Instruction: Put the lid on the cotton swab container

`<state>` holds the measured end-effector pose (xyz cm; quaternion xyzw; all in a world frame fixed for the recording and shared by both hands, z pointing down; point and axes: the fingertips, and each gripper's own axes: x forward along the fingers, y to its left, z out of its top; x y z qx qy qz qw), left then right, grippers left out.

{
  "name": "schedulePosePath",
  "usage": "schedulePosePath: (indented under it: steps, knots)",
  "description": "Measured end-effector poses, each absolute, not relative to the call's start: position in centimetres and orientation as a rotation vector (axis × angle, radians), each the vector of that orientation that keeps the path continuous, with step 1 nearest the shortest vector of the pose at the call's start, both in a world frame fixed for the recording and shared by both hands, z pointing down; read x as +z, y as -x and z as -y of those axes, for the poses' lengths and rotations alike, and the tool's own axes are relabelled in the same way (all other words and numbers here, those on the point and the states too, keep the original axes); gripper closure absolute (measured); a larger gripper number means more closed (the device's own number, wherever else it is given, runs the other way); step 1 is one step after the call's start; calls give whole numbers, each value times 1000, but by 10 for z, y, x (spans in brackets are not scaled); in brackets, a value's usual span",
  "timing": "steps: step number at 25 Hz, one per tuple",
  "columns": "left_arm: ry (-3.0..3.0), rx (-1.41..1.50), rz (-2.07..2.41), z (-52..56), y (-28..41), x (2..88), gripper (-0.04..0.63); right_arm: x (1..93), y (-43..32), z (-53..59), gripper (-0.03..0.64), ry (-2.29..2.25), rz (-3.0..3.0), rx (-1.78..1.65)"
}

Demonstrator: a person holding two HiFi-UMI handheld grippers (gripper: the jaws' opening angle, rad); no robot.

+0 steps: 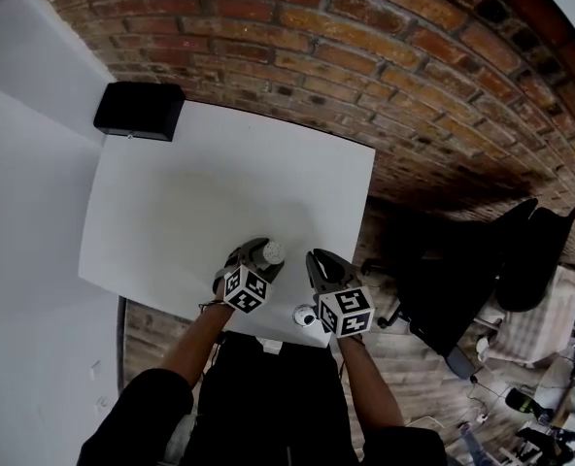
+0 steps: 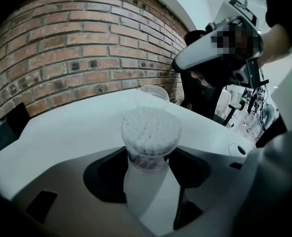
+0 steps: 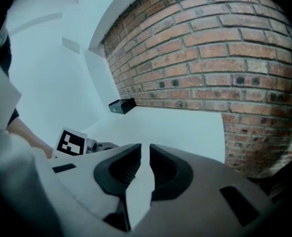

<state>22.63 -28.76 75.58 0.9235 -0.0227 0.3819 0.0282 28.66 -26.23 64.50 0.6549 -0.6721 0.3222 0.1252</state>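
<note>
The left claw is gripping the cotton swab container, its dark pads pressing in on either side just below the rim. The container is standing upright near the front edge of the smooth white surface. It is a pale, frosted cylinder with a band of pinkish print under the mouth, and it is sitting open, showing a tight, bumpy disc of fluffy white swab tips. Just beyond it, in the left gripper view, the lid is resting on the surface apart from the container, a thin, clear, round cap that is barely showing against the white. The right claw is hanging just to the right of the left one. Its ribbed black pads are all but meeting, leaving only a thin slit, and it is carrying nothing. A matt black box is sitting at the far corner, with rough red brick running behind.
</note>
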Motion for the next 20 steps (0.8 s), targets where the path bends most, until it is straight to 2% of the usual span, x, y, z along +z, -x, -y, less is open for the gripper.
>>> schedulePosePath:
  steps: [2, 6, 20]
  knots:
    - [-2853, 1182, 53, 283, -224, 756, 327, 659, -284, 261, 523, -1868, 1963, 1004]
    - [-2859, 1185, 19, 276, -219, 756, 327, 679, -279, 263, 466, -1816, 1976, 1117]
    - [-2871, 1186, -7, 270, -214, 758, 327, 671, -265, 268, 460, -1786, 2044, 1121]
